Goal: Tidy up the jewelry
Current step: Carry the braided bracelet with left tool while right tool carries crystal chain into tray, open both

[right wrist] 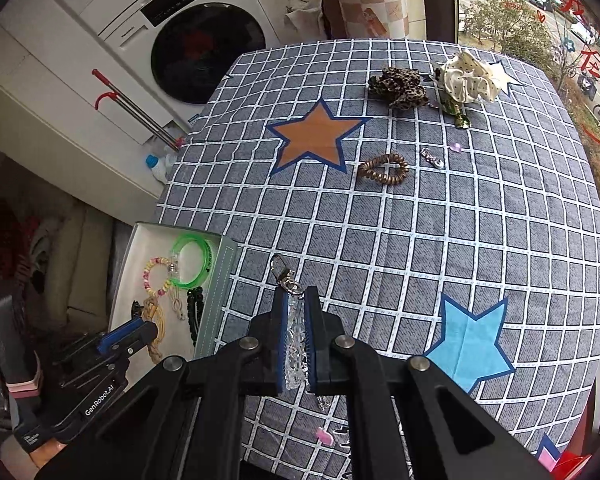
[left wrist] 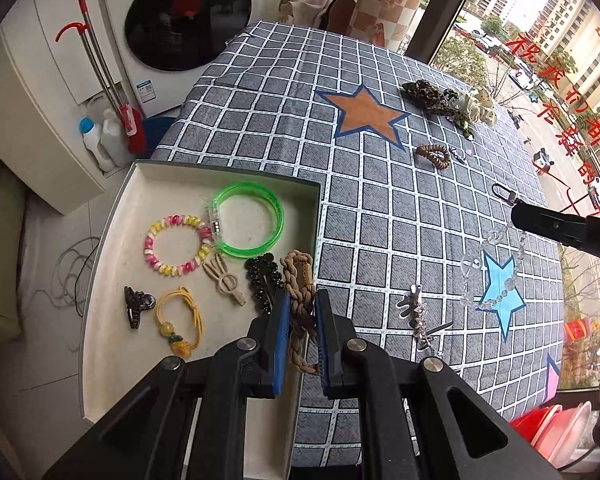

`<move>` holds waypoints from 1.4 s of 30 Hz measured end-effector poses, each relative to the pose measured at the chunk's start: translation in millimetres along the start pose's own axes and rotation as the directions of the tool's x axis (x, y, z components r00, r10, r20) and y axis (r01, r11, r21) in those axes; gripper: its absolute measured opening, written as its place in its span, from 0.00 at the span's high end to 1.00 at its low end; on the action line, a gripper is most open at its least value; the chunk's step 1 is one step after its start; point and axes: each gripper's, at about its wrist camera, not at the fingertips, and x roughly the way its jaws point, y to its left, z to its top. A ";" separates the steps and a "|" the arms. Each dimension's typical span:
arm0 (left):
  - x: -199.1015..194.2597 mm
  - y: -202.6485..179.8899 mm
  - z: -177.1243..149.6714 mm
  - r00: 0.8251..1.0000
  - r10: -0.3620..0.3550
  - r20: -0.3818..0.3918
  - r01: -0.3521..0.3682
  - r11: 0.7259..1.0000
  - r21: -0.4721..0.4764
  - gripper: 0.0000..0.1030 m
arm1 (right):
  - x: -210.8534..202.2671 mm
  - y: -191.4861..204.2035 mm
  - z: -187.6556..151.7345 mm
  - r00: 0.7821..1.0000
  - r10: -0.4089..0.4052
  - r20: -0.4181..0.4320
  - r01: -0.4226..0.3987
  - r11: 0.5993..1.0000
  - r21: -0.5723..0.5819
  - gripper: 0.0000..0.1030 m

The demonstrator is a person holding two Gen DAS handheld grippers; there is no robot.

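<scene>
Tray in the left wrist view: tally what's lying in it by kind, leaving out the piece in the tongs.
Bracelets: 2 (green bangle, pink-and-yellow beaded bracelet)
Hair clips: 3 (beige clip, black beaded clip, dark claw clip)
Hair ties: 1 (yellow hair tie)
Total: 6

Bracelets in the tray: two, the green bangle (left wrist: 249, 220) and the pink-and-yellow beaded bracelet (left wrist: 176, 245).
Hair clips in the tray: three, a dark claw clip (left wrist: 137, 305), a beige clip (left wrist: 225, 278) and a black beaded clip (left wrist: 263, 280).
Yellow hair ties in the tray: one (left wrist: 180, 322).
Braided rope bands: one (left wrist: 300, 304), between the left hand-held gripper's pads.
Scrunchies on the far counter: two, leopard (right wrist: 400, 86) and cream (right wrist: 470, 78).
Brown spiral hair ties: one (right wrist: 383, 168).
Crystal chains: one (right wrist: 296, 344).
Trays: one (left wrist: 112, 240).
</scene>
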 end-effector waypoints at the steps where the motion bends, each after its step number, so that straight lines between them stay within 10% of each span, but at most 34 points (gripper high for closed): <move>1: -1.9 7.0 -2.3 1.000 0.007 0.000 -0.007 1.000 -0.011 0.81 | 1.2 8.9 0.6 1.000 0.008 -0.004 -0.008 1.000 -0.014 0.92; 21: -17.0 98.8 -52.0 0.996 0.084 -0.033 -0.088 0.978 -0.188 0.81 | 40.5 151.3 -27.3 0.982 0.109 -0.153 -0.145 0.957 -0.252 0.92; 42: 33.9 126.8 -72.2 0.987 0.123 -0.105 -0.144 0.965 -0.219 0.81 | 113.0 167.4 -65.8 0.942 0.123 -0.312 -0.199 0.954 -0.225 0.92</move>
